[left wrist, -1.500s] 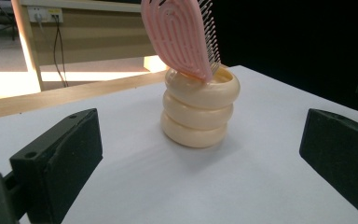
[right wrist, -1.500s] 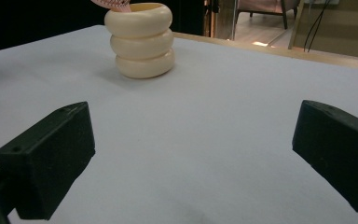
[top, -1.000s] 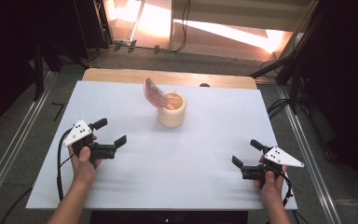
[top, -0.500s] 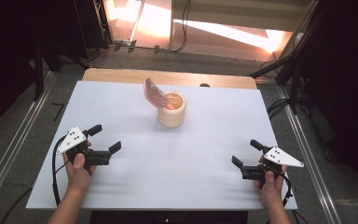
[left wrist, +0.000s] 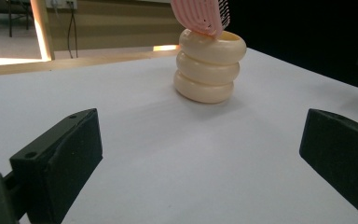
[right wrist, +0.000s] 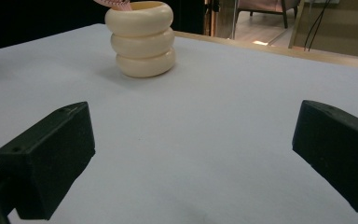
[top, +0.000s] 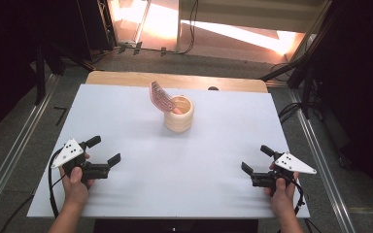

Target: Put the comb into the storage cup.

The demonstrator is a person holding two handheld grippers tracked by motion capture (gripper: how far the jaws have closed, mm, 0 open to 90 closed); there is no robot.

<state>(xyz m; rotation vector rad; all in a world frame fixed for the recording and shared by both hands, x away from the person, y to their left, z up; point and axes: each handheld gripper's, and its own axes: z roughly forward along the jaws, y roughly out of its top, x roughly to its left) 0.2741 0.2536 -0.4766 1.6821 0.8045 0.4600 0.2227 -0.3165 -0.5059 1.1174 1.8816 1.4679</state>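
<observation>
Table (top: 126,204): a white sheet is spread over it; the holder is stood near the far middle, well apart from both grippers.
Holder (top: 178,114): a cream cup shaped like three stacked rings is seen upright, its long axis vertical and its mouth turned upward.
Comb (top: 161,96): a pink comb is stood in the holder, its lower end hidden inside; its long axis is tilted, with the free end leaned up and toward the table's far left.
Left gripper (top: 103,155): it is held low near the front left edge, jaws spread wide, nothing between them.
Right gripper (top: 257,159): it is held near the front right edge, jaws likewise spread and empty.
Risk, tipping: the holder could be toppled if the leaning comb were pulled sideways instead of along its own tilt.
Risk, slipping: the comb is thin and could be pinched off-centre and dropped.
</observation>
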